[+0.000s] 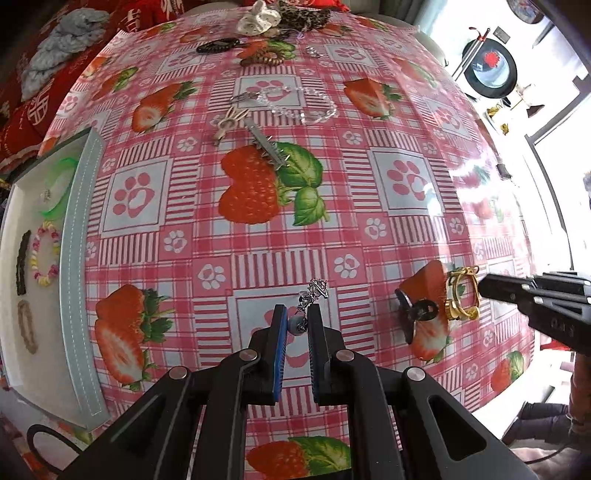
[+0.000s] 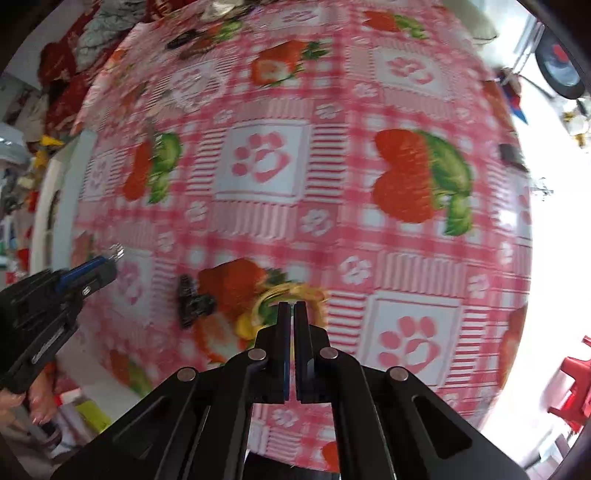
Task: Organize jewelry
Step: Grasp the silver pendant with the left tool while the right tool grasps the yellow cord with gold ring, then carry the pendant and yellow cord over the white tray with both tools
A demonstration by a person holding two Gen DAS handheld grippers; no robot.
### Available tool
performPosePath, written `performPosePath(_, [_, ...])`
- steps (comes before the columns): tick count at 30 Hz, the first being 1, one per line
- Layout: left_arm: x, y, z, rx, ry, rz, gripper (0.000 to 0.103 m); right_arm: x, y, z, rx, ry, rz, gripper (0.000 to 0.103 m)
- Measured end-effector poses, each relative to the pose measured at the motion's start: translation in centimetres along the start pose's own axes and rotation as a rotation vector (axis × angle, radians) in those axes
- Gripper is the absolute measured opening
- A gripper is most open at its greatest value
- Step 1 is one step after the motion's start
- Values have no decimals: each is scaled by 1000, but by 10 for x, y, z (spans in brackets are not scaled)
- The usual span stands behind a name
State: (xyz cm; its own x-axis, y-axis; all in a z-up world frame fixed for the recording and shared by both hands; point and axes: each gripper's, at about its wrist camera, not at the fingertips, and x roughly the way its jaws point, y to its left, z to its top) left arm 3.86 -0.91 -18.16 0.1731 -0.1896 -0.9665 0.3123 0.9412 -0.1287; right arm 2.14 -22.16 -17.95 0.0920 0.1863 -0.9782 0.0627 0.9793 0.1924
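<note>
My left gripper is shut on a silver pendant with a grey-blue bead; its silver charm sticks out past the fingertips, just above the strawberry tablecloth. It shows at the left of the right wrist view. My right gripper has its jaws nearly together with nothing between them, just in front of a gold bracelet. In the left wrist view it sits right of the gold bracelet. A black hair clip lies beside the bracelet. A white tray at the left holds sorted pieces.
Farther back lie a clear bead bracelet, a spiked silver clip, a beige clip, black and brown coil ties and a lace piece. The tray holds a pastel bead bracelet and dark clips.
</note>
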Motion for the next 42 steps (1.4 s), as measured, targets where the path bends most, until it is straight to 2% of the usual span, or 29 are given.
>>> performPosePath(1, [2, 1, -1, -4, 2, -1, 17, 1, 1, -2, -15, 4, 4, 3])
performPosePath(3, [3, 7, -2, -17, 9, -2, 17, 5, 10, -11, -69, 15, -1, 15])
performPosePath(4, [3, 9, -4, -20, 11, -1, 17, 6, 15, -17, -92, 14, -11, 30])
performPosePath(5, [3, 10, -5, -21, 13, -1, 17, 7, 18, -21, -119, 14, -25, 38])
performPosePath(7, [4, 8, -8, -23, 13, 1, 17, 13, 25, -25, -181, 17, -53, 38])
performPosePath(12, [0, 9, -12, -23, 14, 2, 17, 33, 40, -30, -270, 55, -129, 38])
performPosePath(13, [1, 9, -11, -23, 14, 2, 17, 33, 41, -31, -274, 47, -137, 34])
performPosePath(14, [1, 9, -11, -24, 13, 2, 17, 34, 43, -30, -278, 42, -144, 18])
performPosePath(15, [2, 9, -9, -25, 13, 2, 17, 34, 44, -30, -283, 39, -152, 11])
performPosePath(18, [0, 10, -8, -28, 10, 3, 17, 32, 44, -25, -241, 34, -124, 8])
performPosePath(19, [-1, 9, -6, -30, 9, 3, 17, 28, 40, -23, -210, 28, -101, 2])
performPosePath(22, [-2, 8, -3, -33, 4, 2, 17, 14, 23, -17, -108, 16, -12, 2])
performPosePath(28, [-10, 8, 0, -45, -9, 4, 17, -10, 2, -1, -27, -16, 59, 2])
performPosePath(34, [-27, 14, 6, -87, -43, 17, 17, -32, 8, 18, -55, -49, 105, 2])
performPosePath(39, [-44, 28, 8, -162, -74, 46, 17, -40, 39, 35, -125, -72, 147, 2])
performPosePath(42, [-59, 48, 6, -234, -116, 89, 17, -43, 60, 49, -172, -77, 175, 2])
